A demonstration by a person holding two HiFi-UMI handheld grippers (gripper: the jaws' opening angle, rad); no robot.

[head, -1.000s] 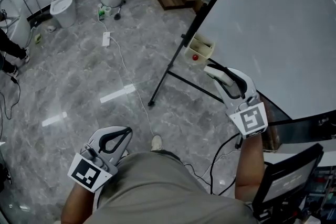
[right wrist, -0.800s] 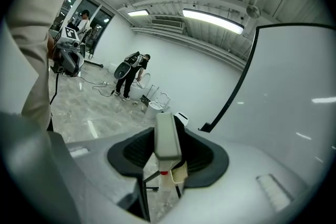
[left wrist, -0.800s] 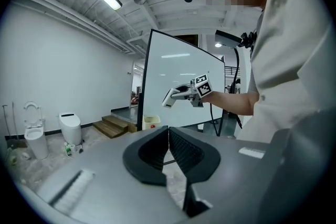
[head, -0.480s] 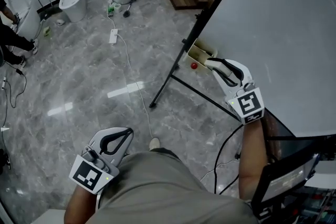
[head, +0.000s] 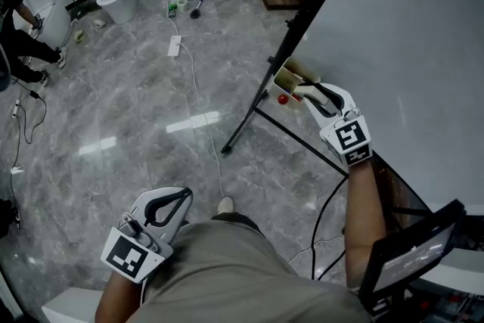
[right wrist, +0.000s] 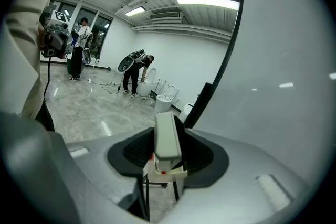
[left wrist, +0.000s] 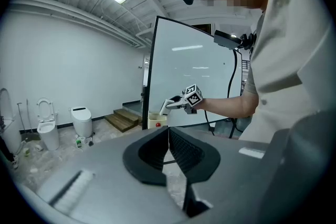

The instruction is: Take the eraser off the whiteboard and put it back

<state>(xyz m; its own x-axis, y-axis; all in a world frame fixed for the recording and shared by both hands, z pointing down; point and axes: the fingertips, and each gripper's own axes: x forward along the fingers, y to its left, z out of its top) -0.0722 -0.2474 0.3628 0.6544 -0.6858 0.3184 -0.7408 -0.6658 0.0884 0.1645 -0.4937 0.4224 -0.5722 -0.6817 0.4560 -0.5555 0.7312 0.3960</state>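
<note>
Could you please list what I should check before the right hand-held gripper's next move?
1. Eraser clamped in right hand-held gripper: ok.
2. Eraser aimed at box beside whiteboard: ok.
3. Room in box next to red thing: cannot tell.
4. Left hand-held gripper shut, empty, away from whiteboard: ok.
5. Eraser set down: not ok, it is in the jaws.
</note>
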